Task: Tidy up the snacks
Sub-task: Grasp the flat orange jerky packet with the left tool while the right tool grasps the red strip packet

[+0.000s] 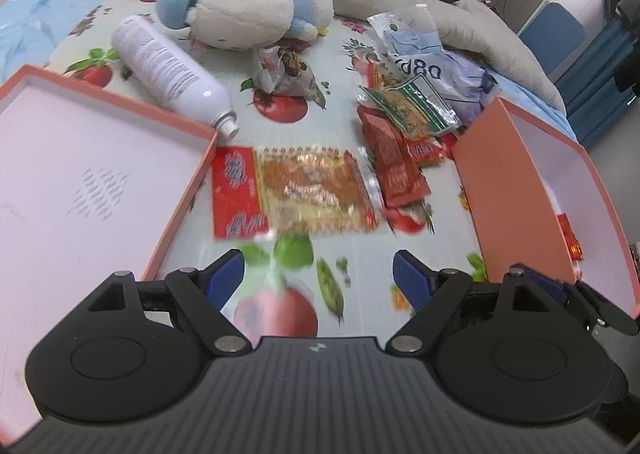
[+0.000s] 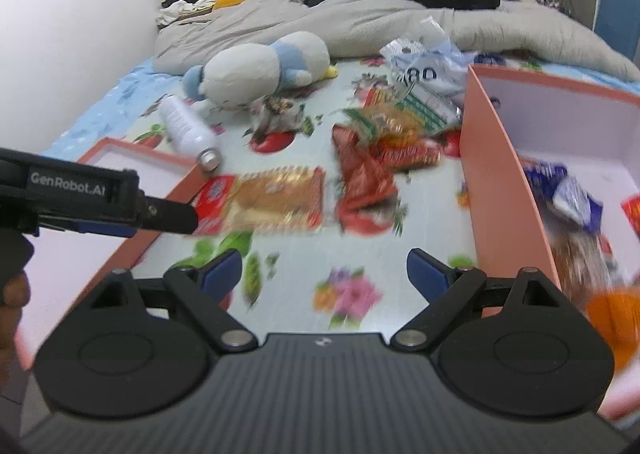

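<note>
Both grippers stand wide and hold nothing: the left gripper [image 1: 318, 274] hangs low in its frame above the flat red-and-gold snack packet [image 1: 294, 192], and the right gripper [image 2: 324, 274] hovers over bare printed sheet [image 2: 360, 254] at the bottom centre of its view. The packet lies mid-frame between the shallow box lid [image 1: 184, 182] at the left and the deep box [image 1: 500, 174] at the right. The likely next step is lifting that packet into the deep box. Come down over one short edge — the wrapper is flat and slippery, so pinch a crimped end, not the middle. The red sachets [image 1: 394, 158] and green-edged packet [image 1: 416, 110] wait in a heap toward the upper right, beside the crumpled bag [image 1: 424, 54]. Blur smears the prints, so brands stay unreadable — and the deep box's contents [image 2: 572, 194] are cut off at the right edge.
</note>
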`<state>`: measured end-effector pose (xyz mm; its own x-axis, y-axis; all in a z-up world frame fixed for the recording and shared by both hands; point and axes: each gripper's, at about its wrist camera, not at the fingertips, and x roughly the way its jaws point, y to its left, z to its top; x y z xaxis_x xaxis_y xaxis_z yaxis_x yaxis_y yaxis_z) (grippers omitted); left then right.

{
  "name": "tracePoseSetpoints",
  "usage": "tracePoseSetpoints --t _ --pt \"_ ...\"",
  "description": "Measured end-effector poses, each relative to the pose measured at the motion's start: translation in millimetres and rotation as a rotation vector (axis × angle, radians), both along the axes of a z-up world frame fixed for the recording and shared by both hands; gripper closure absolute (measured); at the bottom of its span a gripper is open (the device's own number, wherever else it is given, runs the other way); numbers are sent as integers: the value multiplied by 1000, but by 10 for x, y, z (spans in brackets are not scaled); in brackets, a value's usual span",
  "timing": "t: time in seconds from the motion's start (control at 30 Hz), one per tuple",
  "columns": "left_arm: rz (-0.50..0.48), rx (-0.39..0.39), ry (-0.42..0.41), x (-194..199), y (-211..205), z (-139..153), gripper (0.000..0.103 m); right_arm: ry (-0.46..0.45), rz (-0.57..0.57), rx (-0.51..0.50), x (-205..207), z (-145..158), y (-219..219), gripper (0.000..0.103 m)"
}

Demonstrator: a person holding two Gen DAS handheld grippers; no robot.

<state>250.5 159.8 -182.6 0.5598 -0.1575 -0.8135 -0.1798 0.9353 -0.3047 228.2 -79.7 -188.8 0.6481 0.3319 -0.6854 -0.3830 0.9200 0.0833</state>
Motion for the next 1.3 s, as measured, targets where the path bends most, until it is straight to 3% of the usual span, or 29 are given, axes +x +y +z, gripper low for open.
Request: tracePoseSetpoints --t 0.07,0.27,0.33,0.47,0.6,0.73,0.87,0.97,1.07,1.2,1.3 --pt "-18 -5 -3 219 17 -64 18 0 0 -15 206 -45 34 24" --pt "-38 -51 5 820 61 -313 18 90 -103 48 880 -152 10 30" --pt "-57 -29 26 997 53 -388 18 125 -124 85 1074 -167 -9 30" --pt "-88 -39 63 1126 80 -556 18 157 -128 106 1450 -165 -12 29" --pt "-146 1 77 1176 -10 -653 18 238 -53 100 1731 -294 110 31" --pt "-231 99 52 1244 -186 -654 14 328 -24 112 1942 -524 185 33" --pt "-290 137 73 1326 -307 -703 11 325 26 57 1971 -552 252 40" --pt "-300 181 92 1384 -373 -774 7 306 81 -34 1983 -561 319 57" --pt "-343 250 79 1389 -471 -857 5 330 78 -23 1999 -517 272 79" --pt "-367 317 49 1349 -545 -936 5 340 43 4 1931 -491 138 80" --pt "-346 312 50 1351 -515 -923 11 336 21 27 1815 -472 15 80"
